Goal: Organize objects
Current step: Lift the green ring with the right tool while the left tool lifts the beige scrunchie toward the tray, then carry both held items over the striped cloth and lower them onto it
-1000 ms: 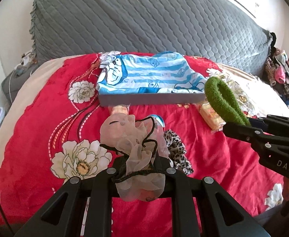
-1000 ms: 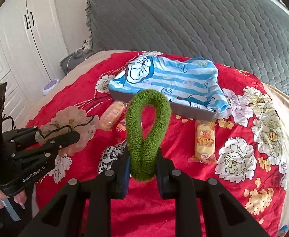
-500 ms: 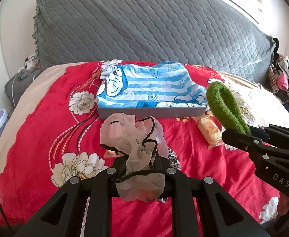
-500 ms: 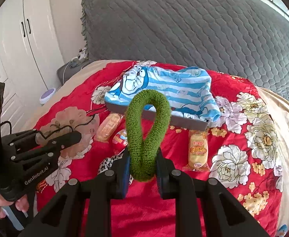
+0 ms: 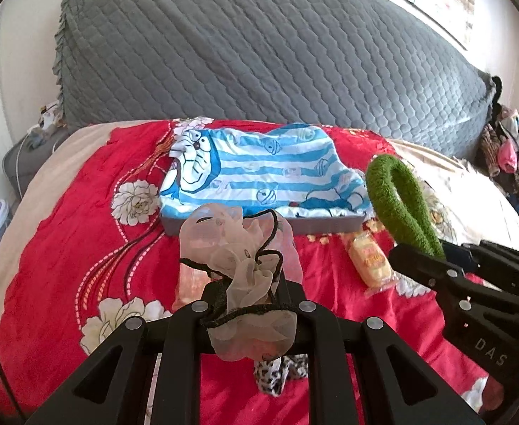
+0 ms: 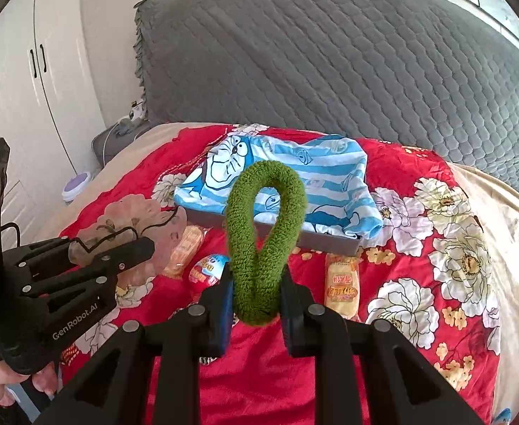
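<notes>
My left gripper (image 5: 250, 304) is shut on a sheer beige scrunchie with black trim (image 5: 238, 248), held above the red bedspread; it also shows in the right wrist view (image 6: 135, 226). My right gripper (image 6: 255, 304) is shut on a fuzzy green scrunchie (image 6: 264, 226), seen in the left wrist view too (image 5: 401, 205). A grey tray (image 5: 330, 226) lined with a blue striped Doraemon cloth (image 5: 259, 173) lies ahead of both. A leopard scrunchie (image 5: 280, 375) lies on the bed below my left gripper.
Snack packets lie on the red floral bedspread in front of the tray (image 6: 342, 283) (image 6: 185, 251) (image 6: 208, 269). A grey quilted headboard (image 5: 259, 53) stands behind. A nightstand (image 6: 117, 138) and white wardrobe (image 6: 29, 71) are left; clothes (image 5: 511, 156) pile at right.
Both grippers have risen and moved back a little with their scrunchies, so the tray sits lower and farther in both views. Both grips are unchanged.
</notes>
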The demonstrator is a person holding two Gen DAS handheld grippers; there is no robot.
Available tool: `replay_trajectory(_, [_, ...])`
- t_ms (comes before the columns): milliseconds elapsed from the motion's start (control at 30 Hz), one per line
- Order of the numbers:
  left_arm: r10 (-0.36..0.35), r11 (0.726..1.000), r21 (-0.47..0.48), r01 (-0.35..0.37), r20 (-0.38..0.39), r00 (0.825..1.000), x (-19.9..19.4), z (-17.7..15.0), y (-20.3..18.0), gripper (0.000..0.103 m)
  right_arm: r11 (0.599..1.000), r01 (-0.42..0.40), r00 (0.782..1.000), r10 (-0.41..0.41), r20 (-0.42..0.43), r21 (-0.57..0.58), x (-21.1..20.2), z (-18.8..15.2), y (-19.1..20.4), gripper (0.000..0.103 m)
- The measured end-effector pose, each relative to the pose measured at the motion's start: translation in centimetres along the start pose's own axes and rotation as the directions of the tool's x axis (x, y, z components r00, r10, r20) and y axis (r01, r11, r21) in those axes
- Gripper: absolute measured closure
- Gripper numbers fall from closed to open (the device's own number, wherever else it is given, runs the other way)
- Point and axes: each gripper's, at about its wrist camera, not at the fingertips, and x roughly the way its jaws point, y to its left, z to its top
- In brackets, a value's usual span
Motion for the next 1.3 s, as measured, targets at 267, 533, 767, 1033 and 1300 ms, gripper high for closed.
replay_trajectory(267, [-0.003, 1.000, -0.010, 0.003, -0.004, 1.000, 1.2, 1.5, -0.3, 0.086, 1.000, 0.006, 1.000, -0.006, 0.011, 0.015, 0.6, 1.1, -0.7, 0.081])
replay_trajectory(533, [0.006, 1.000, 0.006, -0.006, -0.006, 1.000, 3.0, 2.7, -1.0, 0.086, 1.000, 0.009, 0.999, -0.009, 0.042, 0.009, 1.3, 2.7, -1.3, 0.081])
replay_trajectory(767, [0.013, 1.000, 0.001, -0.013, -0.005, 1.000, 4.8, 4.1, -1.3, 0.086, 1.000, 0.014, 0.999, -0.015, 0.041, 0.023, 2.2, 3.3, -2.0, 0.081])
replay_trajectory(1033, [0.030, 1.000, 0.006, -0.030, -0.015, 0.999, 7.1, 5.0, -1.3, 0.086, 0.999, 0.013, 0.998, -0.016, 0.068, 0.041, 3.8, 4.9, -3.0, 0.081])
replay_trajectory(1300, [0.042, 0.999, 0.020, -0.041, -0.023, 0.999, 9.8, 6.0, -1.3, 0.086, 0.997, 0.003, 0.996, -0.009, 0.085, 0.075, 5.3, 6.1, -5.1, 0.081])
